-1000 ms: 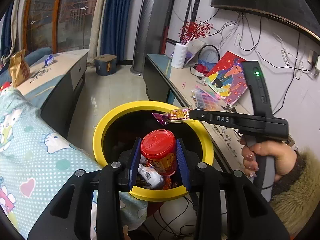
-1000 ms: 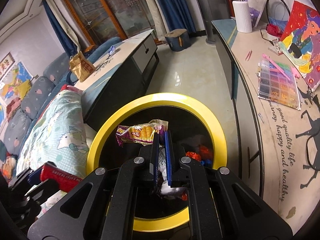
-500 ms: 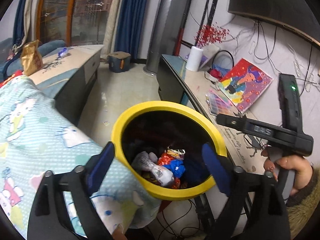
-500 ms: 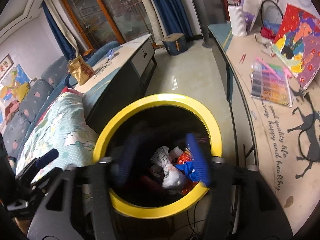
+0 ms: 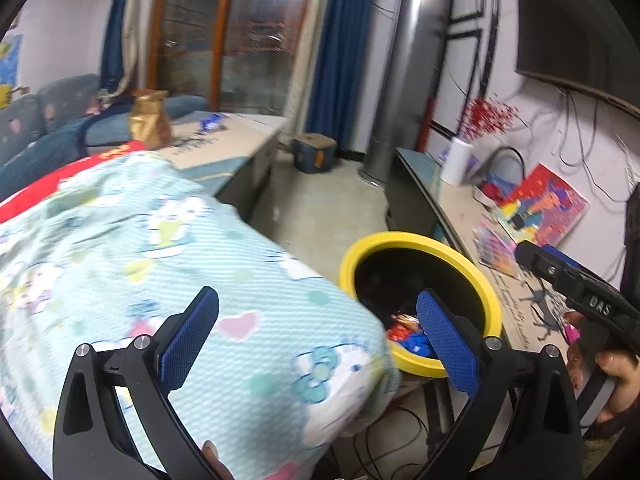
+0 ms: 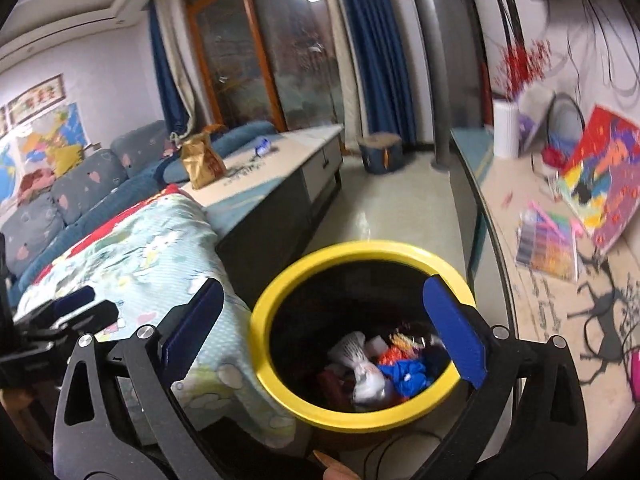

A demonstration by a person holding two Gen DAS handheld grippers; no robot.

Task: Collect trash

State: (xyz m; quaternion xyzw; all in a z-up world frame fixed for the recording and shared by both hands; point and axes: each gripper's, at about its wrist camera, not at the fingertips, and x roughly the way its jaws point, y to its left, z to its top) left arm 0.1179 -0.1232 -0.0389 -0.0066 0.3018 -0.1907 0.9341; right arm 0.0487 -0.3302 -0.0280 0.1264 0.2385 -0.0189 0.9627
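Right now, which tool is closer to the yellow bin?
Right. The right tool hangs open just over the yellow bin; the left tool, also opening, sits off beside it over the blanket.

Ahead of the grippers, tall wood-framed glass doors (image 6: 276, 64) stand between dark blue curtains (image 6: 376, 48). Glossy pale tiled floor (image 6: 400, 200) runs between a long low grey-fronted cabinet (image 6: 288, 176) leftward and a beige wall-side counter (image 6: 560, 288) rightward. A grey patterned sofa (image 6: 72, 188) sits far left.

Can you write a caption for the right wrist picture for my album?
Open right tongs, holding nothing, above a yellow-rimmed trash bin with wrappers inside.
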